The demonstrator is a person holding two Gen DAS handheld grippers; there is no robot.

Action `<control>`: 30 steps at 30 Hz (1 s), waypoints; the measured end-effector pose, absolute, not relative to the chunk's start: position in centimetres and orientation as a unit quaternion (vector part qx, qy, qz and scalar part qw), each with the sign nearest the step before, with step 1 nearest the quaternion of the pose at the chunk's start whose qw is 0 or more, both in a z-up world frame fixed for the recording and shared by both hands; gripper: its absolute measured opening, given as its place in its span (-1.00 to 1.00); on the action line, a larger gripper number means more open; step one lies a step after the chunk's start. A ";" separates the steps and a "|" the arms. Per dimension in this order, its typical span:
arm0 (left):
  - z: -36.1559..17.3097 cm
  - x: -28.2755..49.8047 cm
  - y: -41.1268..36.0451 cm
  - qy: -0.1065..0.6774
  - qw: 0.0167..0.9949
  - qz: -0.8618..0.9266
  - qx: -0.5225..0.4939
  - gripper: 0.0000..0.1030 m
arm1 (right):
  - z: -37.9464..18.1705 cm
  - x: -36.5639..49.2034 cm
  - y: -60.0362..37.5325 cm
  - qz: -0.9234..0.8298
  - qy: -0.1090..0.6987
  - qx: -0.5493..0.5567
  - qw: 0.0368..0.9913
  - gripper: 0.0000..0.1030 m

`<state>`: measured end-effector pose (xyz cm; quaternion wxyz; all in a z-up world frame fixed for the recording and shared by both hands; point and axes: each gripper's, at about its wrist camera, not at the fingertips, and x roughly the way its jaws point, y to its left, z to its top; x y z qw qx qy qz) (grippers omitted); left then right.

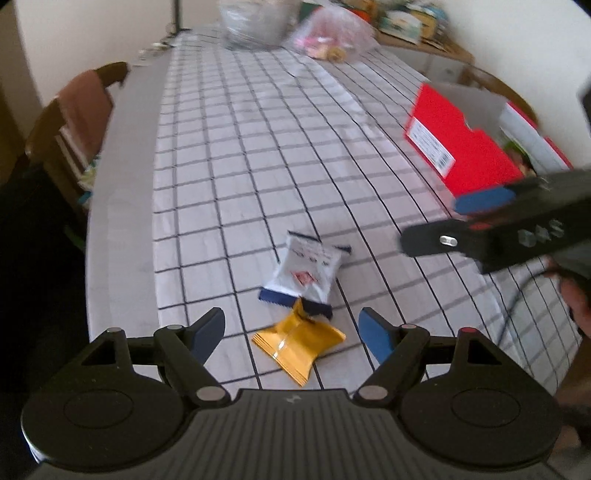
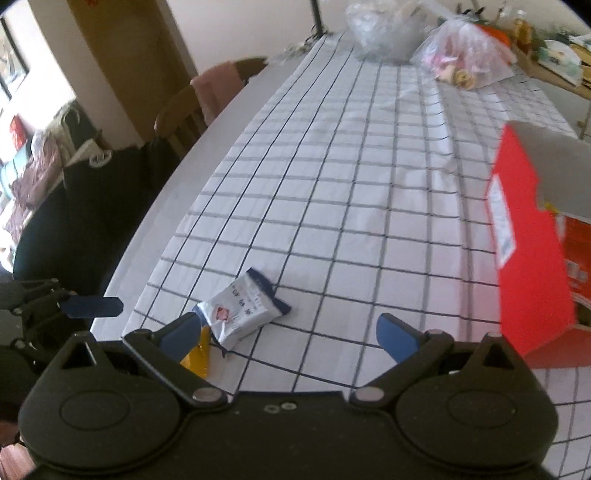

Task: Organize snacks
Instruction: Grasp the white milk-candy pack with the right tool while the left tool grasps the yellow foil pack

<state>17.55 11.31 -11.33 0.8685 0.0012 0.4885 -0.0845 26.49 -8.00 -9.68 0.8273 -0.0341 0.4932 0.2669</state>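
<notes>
A yellow snack packet (image 1: 299,343) lies on the checked tablecloth (image 1: 258,166), with a white packet with navy ends (image 1: 306,269) just beyond it, overlapping its far end. My left gripper (image 1: 293,332) hovers over the yellow packet, open, its blue fingers either side of it and apart from it. My right gripper (image 2: 291,334) is open and holds nothing. The white packet (image 2: 242,310) lies ahead of its left finger, which half hides the yellow packet (image 2: 197,356). An open red box (image 1: 465,147) holding snacks stands at the right, also in the right wrist view (image 2: 528,258).
Two plastic bags (image 2: 465,55) of items sit at the table's far end. A wooden chair (image 1: 81,110) draped with cloth stands by the table's left edge. A cluttered shelf (image 1: 406,22) is at the back right. A blue finger (image 2: 94,307) of my left gripper shows at far left.
</notes>
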 end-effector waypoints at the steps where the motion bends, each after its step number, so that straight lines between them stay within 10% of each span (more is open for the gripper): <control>1: -11.6 17.5 11.3 0.489 0.868 -0.093 0.006 0.54 | -10.2 26.6 -7.3 0.270 0.499 -0.042 0.822 0.97; 30: -14.6 18.4 10.6 0.509 0.834 -0.189 0.094 0.44 | -16.1 28.1 1.5 0.303 0.518 -0.185 0.778 0.61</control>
